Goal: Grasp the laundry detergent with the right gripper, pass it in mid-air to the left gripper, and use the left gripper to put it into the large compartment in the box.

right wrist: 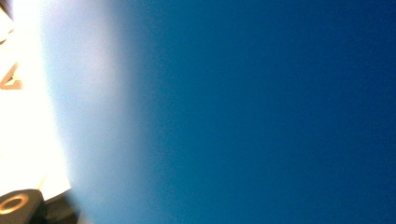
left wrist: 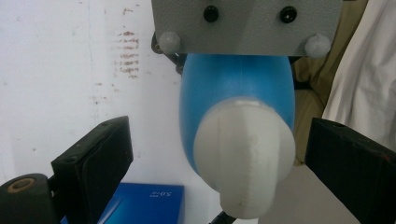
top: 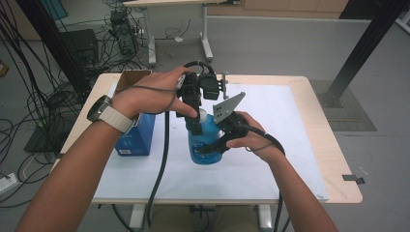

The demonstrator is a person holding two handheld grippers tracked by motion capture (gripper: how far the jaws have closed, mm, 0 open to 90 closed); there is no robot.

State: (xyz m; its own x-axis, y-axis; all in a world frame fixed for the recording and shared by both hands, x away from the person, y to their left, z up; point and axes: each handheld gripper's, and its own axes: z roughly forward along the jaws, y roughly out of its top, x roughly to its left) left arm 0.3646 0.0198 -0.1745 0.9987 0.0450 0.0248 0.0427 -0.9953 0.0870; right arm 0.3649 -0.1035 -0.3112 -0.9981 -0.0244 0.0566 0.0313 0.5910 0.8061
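- Right tool (top: 212, 147) clamps the blue bottle (top: 205, 140) upright on the tabletop (top: 270, 145).
- Left tool (top: 194, 121), jaws spread, straddles the white cap (left wrist: 243, 154); it should centre before closing.

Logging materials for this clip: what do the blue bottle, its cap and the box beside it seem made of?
Bottle: likely plastic, smooth with a soft sheen. Cap: white plastic, matte and slightly translucent, with a faint moulded seam. Box: cardboard, by its brown open flaps and printed blue sides.
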